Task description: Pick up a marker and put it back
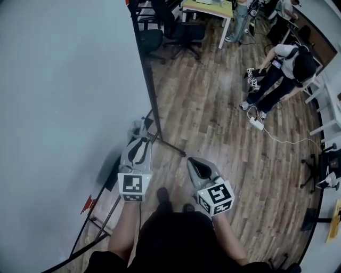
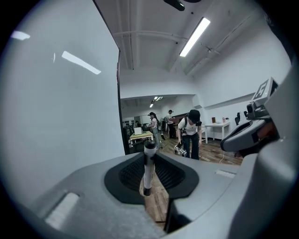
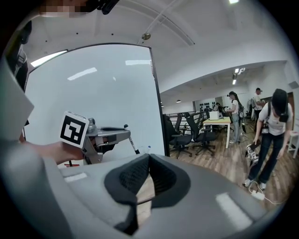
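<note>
A slim white marker with a dark tip stands upright between the pads of my left gripper, which is shut on it. From the right gripper view the marker pokes down out of the left gripper, close in front of the whiteboard. In the head view the left gripper points at the whiteboard's lower edge. My right gripper hovers beside it over the floor. Its pads meet at the tip with nothing between them.
The big whiteboard fills the left side on a black stand whose legs run over the wooden floor. A person bends over a gripper and a power strip at the right. Office chairs and a table stand farther off.
</note>
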